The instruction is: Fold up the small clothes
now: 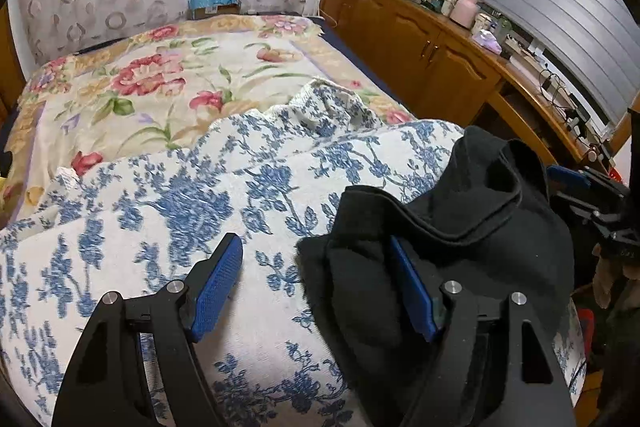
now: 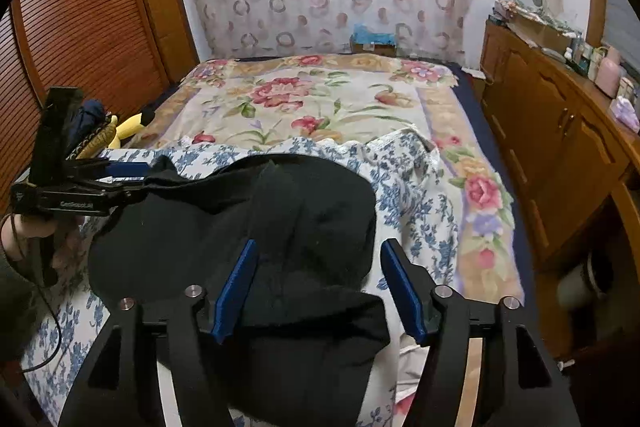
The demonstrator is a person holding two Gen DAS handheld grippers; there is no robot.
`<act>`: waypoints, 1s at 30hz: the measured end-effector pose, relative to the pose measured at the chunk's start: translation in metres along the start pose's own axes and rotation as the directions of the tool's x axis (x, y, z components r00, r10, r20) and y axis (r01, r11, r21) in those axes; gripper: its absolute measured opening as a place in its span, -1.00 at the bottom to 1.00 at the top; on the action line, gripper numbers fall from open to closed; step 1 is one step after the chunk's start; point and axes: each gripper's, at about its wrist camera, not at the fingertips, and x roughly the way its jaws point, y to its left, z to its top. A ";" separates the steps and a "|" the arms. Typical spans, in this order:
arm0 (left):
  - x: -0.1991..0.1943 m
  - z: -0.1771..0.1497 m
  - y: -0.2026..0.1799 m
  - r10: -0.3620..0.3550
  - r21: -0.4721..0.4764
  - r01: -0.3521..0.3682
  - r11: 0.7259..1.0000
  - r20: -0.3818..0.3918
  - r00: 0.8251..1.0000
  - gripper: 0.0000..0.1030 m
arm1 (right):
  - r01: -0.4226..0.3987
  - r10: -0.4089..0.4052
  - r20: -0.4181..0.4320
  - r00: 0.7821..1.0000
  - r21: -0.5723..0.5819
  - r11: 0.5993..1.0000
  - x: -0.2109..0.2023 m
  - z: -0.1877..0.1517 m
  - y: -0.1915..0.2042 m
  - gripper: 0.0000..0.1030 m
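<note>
Black garment (image 2: 256,227) lies bunched on the blue-flowered cloth (image 1: 168,203) at the near end of the bed, partly doubled over, edges rumpled.

Left gripper (image 1: 316,287): jaws wide; the right-hand pad touches the garment's edge, nothing pinched between them. Right gripper (image 2: 320,291): jaws wide, straddling the garment's near part, no grip taken.

Step in hand, as I judge it: taking hold of two edges to lay the piece flat before folding. Best to pinch a single layer at a hem or corner, not the whole bunch, then draw the hands apart to take out slack.

Room: floral bedspread (image 1: 160,83) beyond is open for spreading. Wooden cabinet (image 2: 560,131) runs close along the bed's right; keep the right hand inboard.
</note>
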 end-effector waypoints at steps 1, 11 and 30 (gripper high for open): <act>0.001 -0.001 0.001 -0.006 -0.004 0.005 1.000 -0.005 1.000 0.46 | 0.000 0.000 -0.010 1.000 0.002 1.000 0.002 -0.002 -0.002 0.33; 0.005 -0.003 -0.002 -0.019 -0.002 0.019 1.000 -0.010 1.000 0.45 | -0.074 0.079 -0.080 0.994 0.063 0.995 0.044 0.005 -0.005 0.34; -0.019 -0.010 -0.018 -0.120 0.064 0.118 0.991 0.033 0.992 -0.77 | -0.159 0.159 -0.048 0.986 -0.014 0.987 0.046 0.004 0.003 -0.55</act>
